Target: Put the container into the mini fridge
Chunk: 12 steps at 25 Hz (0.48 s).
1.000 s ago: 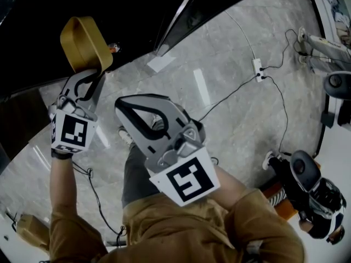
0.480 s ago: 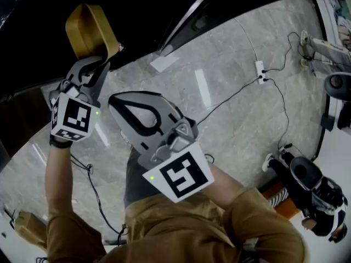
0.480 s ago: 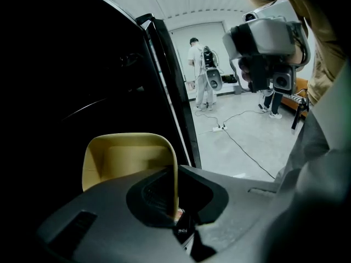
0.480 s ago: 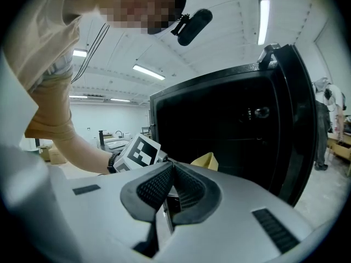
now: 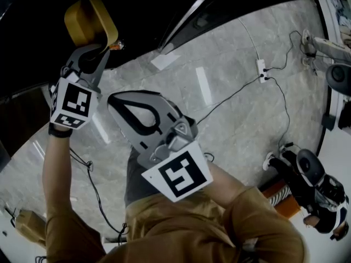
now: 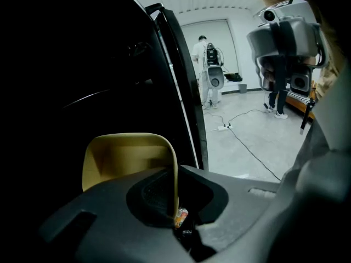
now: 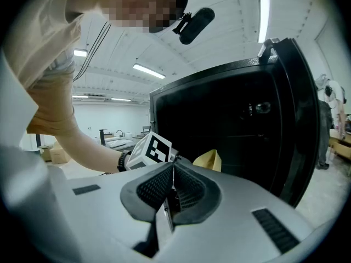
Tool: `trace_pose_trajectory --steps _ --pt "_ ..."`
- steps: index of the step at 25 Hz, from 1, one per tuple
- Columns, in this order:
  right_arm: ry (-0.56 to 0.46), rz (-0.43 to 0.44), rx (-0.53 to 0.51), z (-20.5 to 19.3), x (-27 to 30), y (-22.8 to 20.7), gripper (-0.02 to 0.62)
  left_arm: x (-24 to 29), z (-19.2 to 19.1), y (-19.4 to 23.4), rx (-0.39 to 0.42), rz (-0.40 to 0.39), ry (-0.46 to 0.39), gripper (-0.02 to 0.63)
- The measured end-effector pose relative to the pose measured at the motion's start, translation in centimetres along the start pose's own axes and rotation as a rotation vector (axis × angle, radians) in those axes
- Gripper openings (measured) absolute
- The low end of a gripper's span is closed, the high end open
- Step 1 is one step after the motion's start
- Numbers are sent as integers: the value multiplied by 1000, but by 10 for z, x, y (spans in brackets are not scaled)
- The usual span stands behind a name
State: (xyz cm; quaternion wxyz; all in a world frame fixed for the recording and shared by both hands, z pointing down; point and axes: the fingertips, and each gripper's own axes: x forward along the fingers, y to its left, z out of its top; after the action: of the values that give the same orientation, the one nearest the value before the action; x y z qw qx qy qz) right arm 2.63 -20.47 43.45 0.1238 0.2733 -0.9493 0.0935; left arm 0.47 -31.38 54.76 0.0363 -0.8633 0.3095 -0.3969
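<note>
Ahead, open fridge door (image 5: pixel 189 18) flanks container (image 5: pixel 88 21); power strip (image 5: pixel 262 70) on floor (image 5: pixel 219 53)

From the head view, the container (image 5: pixel 90 21) sits at eleven o'clock, between the jaws of the left gripper (image 5: pixel 97 51), before the mouth of the mini fridge (image 5: pixel 33 26). The fridge's open door (image 5: pixel 192 15) stands at one o'clock. The right gripper (image 5: pixel 113 102) lies at centre, and a power strip (image 5: pixel 262 70) lies on the floor (image 5: pixel 230 125) at two o'clock.

Two hand-held grippers (image 5: pixel 103 47) (image 5: pixel 113 99); one yellow container (image 5: pixel 88 19); one black mini fridge (image 7: pixel 219 130); one power strip (image 5: pixel 262 70).
</note>
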Motion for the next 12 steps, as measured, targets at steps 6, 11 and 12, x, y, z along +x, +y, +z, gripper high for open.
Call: trace_pose_trajectory --steps 6,11,12 --pt "-4 6 12 -3 1 -6 3 19 1 7 -50 5 1 8" --pt "-4 -5 10 -6 -3 -3 3 22 8 1 3 5 13 8" --pt "-4 -6 12 -6 -4 -3 3 23 10 3 4 7 17 8"
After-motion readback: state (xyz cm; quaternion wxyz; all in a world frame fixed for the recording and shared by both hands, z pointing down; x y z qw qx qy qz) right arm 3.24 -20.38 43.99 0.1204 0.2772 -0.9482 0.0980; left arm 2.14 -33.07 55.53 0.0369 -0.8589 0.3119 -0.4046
